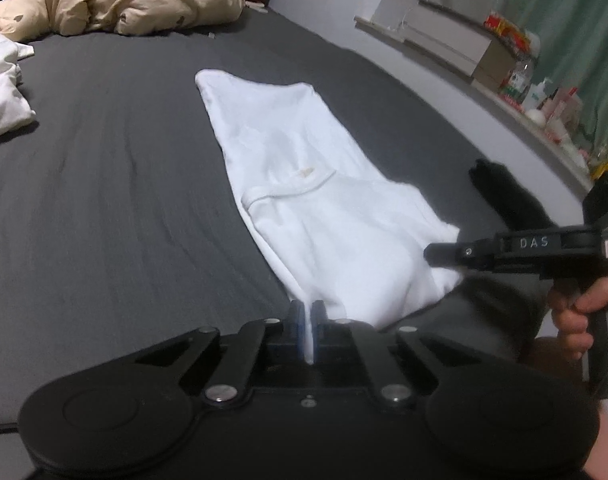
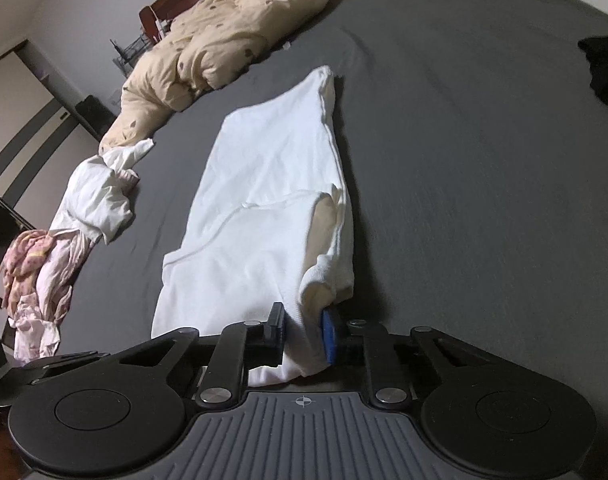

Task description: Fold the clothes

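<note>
1. You were midway through folding a white shirt [image 1: 304, 200] that lay lengthwise on the dark grey bed sheet [image 1: 103, 200], its sides apparently already folded in to make a long narrow strip. Both near corners were gripped, so the step in hand looked like the end-over-end fold.
2. Your left gripper [image 1: 308, 320] was closed almost fully, pinching a thin white edge of the shirt's near left corner between its pads.
3. Your right gripper [image 2: 304, 334] held a thicker bunch at the near right corner, its jaws narrowed onto the cloth but kept partly apart by the bulk.
4. The next move probably called for lifting both corners together, level, and carrying them toward the far hem.
5. A beige duvet [image 2: 223, 40] and a pile of unfolded clothes [image 2: 71, 220] lay off to the left.
</note>
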`<action>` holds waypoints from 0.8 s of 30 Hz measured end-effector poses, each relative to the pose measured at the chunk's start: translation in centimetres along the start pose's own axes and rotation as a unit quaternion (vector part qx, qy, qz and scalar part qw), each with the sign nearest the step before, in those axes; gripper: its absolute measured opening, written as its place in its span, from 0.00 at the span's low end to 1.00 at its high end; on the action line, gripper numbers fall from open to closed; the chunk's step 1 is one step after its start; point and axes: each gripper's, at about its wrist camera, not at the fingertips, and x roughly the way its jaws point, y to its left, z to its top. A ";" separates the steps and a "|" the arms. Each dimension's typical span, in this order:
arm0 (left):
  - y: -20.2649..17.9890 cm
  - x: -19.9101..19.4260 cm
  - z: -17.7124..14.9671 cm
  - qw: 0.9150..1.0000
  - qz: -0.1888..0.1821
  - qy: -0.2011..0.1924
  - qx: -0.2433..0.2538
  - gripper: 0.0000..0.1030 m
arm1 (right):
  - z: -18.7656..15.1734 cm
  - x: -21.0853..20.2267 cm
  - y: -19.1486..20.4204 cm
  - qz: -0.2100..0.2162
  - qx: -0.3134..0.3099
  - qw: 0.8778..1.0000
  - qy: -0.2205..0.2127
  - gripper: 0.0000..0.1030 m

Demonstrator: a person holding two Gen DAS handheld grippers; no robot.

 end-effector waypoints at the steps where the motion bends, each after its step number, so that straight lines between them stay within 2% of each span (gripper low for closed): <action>1: 0.0 -0.6 0.1 1.000 -0.006 -0.004 0.003 0.04 | 0.0 -0.3 0.1 0.000 0.002 1.000 0.001 0.17; 5: -0.3 -3.4 0.2 0.999 -0.029 -0.012 0.017 0.04 | -0.7 -2.0 1.2 0.003 -0.004 1.000 0.021 0.16; 8: -0.5 -5.1 -0.7 0.999 -0.035 -0.002 0.028 0.04 | -1.5 -3.1 1.8 0.002 -0.007 1.000 0.030 0.17; 12: -0.5 -4.8 -3.2 0.998 0.000 0.032 0.052 0.04 | -2.7 -3.8 1.9 -0.009 -0.010 0.999 0.029 0.18; 14: 0.0 -4.1 -4.0 0.998 0.012 0.048 0.045 0.05 | -3.3 -4.1 2.0 -0.015 -0.011 0.999 0.028 0.27; 16: 0.4 -4.2 -4.0 0.998 0.009 0.048 0.037 0.07 | -3.9 -4.4 2.1 -0.020 -0.012 0.999 0.027 0.33; 17: 0.6 -4.4 -3.9 0.998 0.009 0.046 0.034 0.09 | -4.2 -4.6 2.1 -0.023 -0.012 0.999 0.027 0.41; 18: 0.7 -4.7 -3.7 0.999 0.010 0.039 0.034 0.14 | -4.5 -4.7 2.2 -0.026 -0.013 0.999 0.027 0.54; 19: 0.8 -4.9 -3.4 0.999 0.012 0.033 0.034 0.23 | -4.9 -4.9 2.2 -0.029 -0.013 0.999 0.026 0.62; 20: 0.9 -5.1 -3.0 0.999 0.015 0.029 0.037 0.26 | -5.1 -5.1 2.3 -0.033 -0.016 0.999 0.024 0.69; 24: 0.8 -5.1 -1.7 0.999 0.016 0.008 0.044 0.30 | -5.0 -6.9 3.3 -0.055 -0.063 0.996 -0.008 0.69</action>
